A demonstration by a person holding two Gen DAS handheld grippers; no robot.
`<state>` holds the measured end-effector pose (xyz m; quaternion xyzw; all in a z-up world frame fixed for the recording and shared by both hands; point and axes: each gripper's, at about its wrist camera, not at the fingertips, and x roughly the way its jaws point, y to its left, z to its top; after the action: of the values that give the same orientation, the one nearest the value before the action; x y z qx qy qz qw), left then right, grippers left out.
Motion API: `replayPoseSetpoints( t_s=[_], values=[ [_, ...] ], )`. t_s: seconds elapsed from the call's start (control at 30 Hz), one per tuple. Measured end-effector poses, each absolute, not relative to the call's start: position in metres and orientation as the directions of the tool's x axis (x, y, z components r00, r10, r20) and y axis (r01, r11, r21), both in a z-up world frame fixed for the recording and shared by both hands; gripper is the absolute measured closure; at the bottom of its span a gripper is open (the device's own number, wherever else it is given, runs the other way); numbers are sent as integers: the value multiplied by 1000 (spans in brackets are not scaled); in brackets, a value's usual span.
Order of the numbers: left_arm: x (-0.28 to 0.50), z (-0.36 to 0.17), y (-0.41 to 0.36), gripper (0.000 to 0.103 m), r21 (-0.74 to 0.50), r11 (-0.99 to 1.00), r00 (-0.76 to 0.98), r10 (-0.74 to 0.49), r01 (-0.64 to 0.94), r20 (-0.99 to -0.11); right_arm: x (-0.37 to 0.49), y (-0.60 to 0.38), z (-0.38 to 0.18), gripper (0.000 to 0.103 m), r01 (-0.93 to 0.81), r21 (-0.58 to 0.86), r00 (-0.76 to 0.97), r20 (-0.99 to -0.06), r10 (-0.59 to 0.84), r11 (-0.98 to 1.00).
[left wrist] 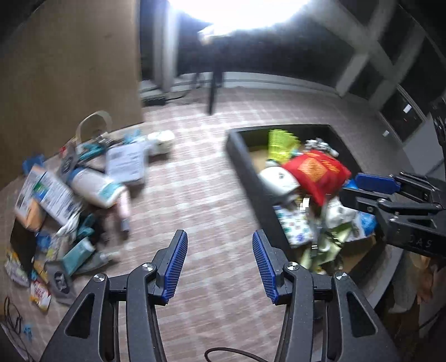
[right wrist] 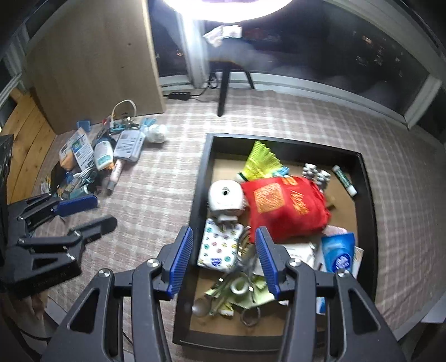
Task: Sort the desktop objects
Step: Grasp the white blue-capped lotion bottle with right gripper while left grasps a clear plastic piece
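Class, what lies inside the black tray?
The black tray holds a red bag, white device, yellow shuttlecock, glue stick, blue packet. Items beneath stay hidden.

Bright ring lamp (right wrist: 227, 8), wooden panel (right wrist: 92, 61), black power strip (right wrist: 179, 96) on checked cloth (right wrist: 278, 117).

left wrist camera looks steeply down along its own fingers at bare checked tablecloth (left wrist: 211, 195), the black tray (left wrist: 245, 172) to its right. right wrist camera sits above the tray's near corner, facing down into it. both views share the tray, the red bag (right wrist: 284, 206) and the loose pile (right wrist: 94, 158) further left.
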<state>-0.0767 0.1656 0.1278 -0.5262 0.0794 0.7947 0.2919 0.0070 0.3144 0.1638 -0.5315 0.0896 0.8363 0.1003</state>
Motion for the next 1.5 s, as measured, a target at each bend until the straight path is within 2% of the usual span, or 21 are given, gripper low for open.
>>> replayPoseSetpoints(
  t_s=[0.27, 0.67, 0.9, 1.07, 1.5],
  values=[
    [-96, 111, 80, 56, -118, -916, -354, 264, -384, -897, -23, 283, 145, 57, -210, 100, -424, -906, -2, -973],
    [-116, 79, -62, 57, -162, -984, -345, 180, -80, -921, -74, 225, 122, 57, -81, 141, -402, -910, -97, -987],
    [-151, 70, -63, 56, -259, -964, -315, 265, -61, -912, -131, 187, 125, 57, 38, 143, -373, -916, -147, -989],
    [-190, 65, -46, 56, -283, -957, -312, 288, -62, -905, -188, 164, 122, 57, 125, 151, -325, -928, -184, -981],
    [-254, 19, -33, 57, -354, -935, -224, 342, 12, -913, -282, 129, 61, 57, 224, 214, -86, -967, -239, -951]
  ],
)
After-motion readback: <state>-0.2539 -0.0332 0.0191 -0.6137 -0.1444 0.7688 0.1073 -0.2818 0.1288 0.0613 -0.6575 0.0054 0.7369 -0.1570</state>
